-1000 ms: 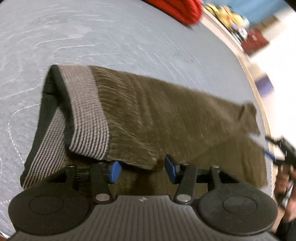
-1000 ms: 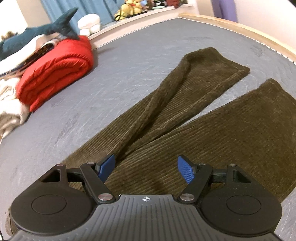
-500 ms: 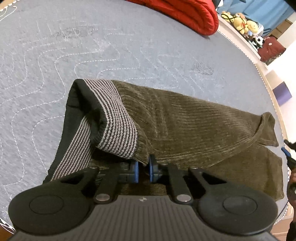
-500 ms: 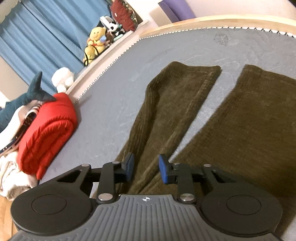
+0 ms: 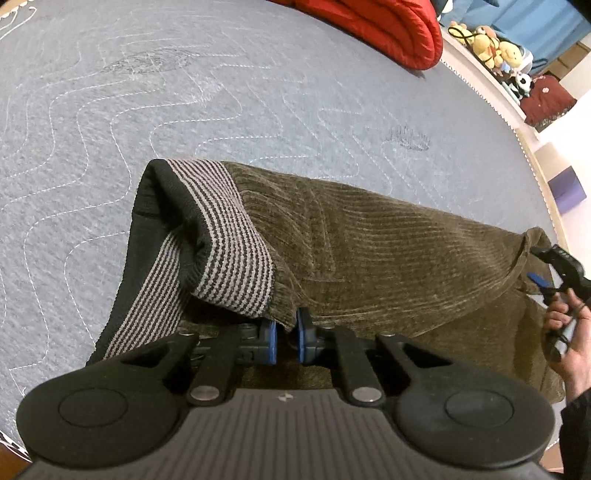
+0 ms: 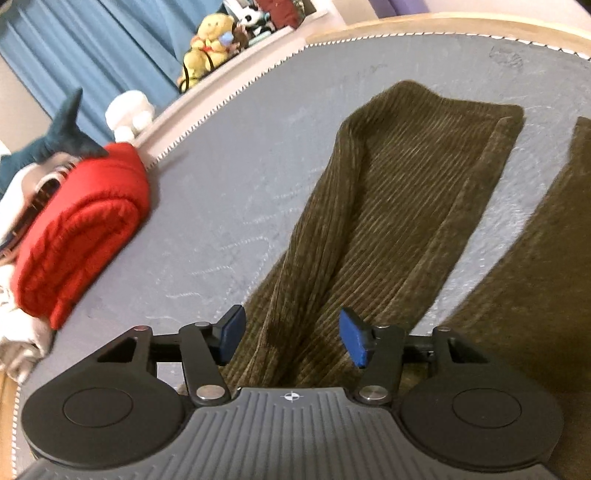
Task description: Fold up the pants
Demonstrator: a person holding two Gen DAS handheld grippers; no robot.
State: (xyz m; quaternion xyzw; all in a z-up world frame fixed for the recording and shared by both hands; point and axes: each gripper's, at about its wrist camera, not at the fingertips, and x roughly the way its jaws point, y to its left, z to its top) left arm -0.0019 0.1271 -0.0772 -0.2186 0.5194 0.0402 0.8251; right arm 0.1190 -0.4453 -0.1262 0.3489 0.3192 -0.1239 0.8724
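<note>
Olive corduroy pants [image 5: 388, 251] with a black and grey striped waistband [image 5: 229, 258] lie on a grey quilted mattress [image 5: 147, 110]. My left gripper [image 5: 286, 334] is shut on the near edge of the pants just beside the waistband, and the top layer is lifted. In the right wrist view the two pant legs [image 6: 399, 206] spread apart over the mattress [image 6: 229, 192]. My right gripper [image 6: 291, 336] is open, its blue pads either side of the upper part of the left leg. The right gripper also shows in the left wrist view [image 5: 554, 269], at the pants' far edge.
A folded red blanket [image 6: 81, 229] lies at the mattress edge, also in the left wrist view [image 5: 388, 26]. Stuffed toys [image 6: 210, 40], a plush shark [image 6: 48, 147] and blue curtains sit beyond. A wooden bed frame [image 6: 443, 26] borders the far side. A purple box [image 5: 567, 188] stands beside the bed.
My left gripper closed on the pants edge by the waistband and keeps hold. My right gripper narrowed half a second ago and has opened wide again over the left leg.
</note>
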